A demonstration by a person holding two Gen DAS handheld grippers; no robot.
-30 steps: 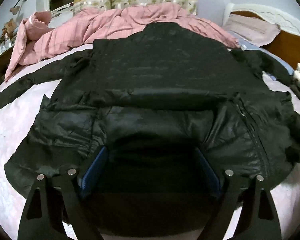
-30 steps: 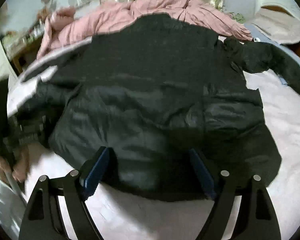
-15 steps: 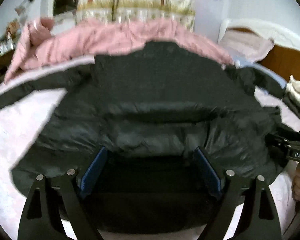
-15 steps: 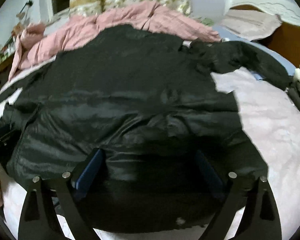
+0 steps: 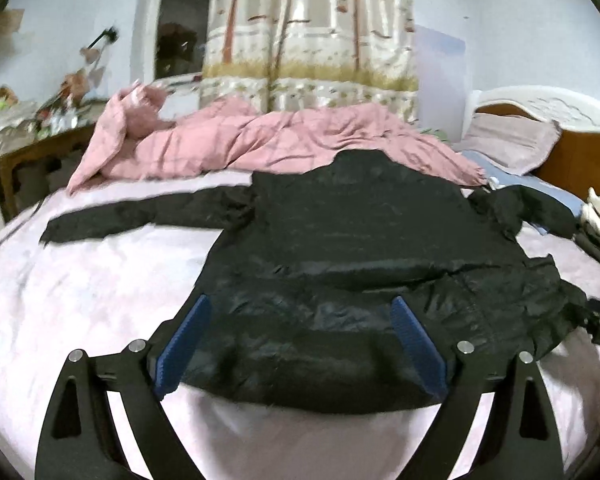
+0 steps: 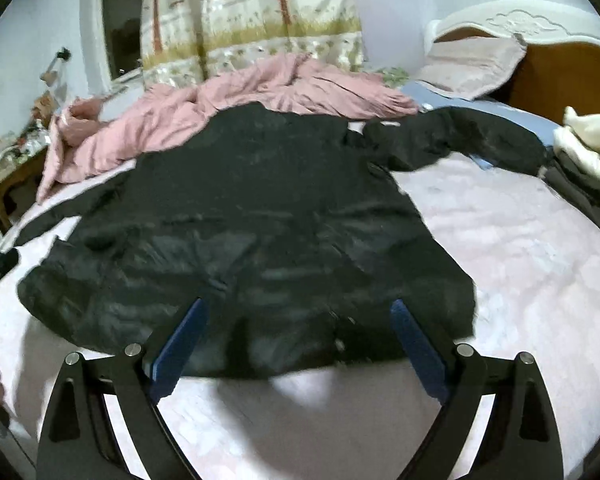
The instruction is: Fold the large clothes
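A large black puffer jacket (image 5: 360,248) lies spread flat on the pale pink bed sheet (image 5: 80,300), its lower hem nearest me and both sleeves stretched out sideways. It also shows in the right wrist view (image 6: 260,232). My left gripper (image 5: 300,336) is open and empty above the jacket's near hem. My right gripper (image 6: 300,340) is open and empty above the near hem too. The left sleeve (image 5: 140,216) lies straight out to the left; the right sleeve (image 6: 460,140) is bunched toward the headboard.
A crumpled pink quilt (image 5: 260,140) lies at the bed's far side under a curtain (image 5: 308,40). A pillow (image 6: 472,64) leans on the wooden headboard (image 6: 560,76) at right. Folded pale clothes (image 6: 588,140) sit at the right edge. A cluttered wooden table (image 5: 32,148) stands at left.
Both grippers have drawn back and risen from the jacket, so the whole garment and more bare sheet now show. The jacket stays spread on the bed.
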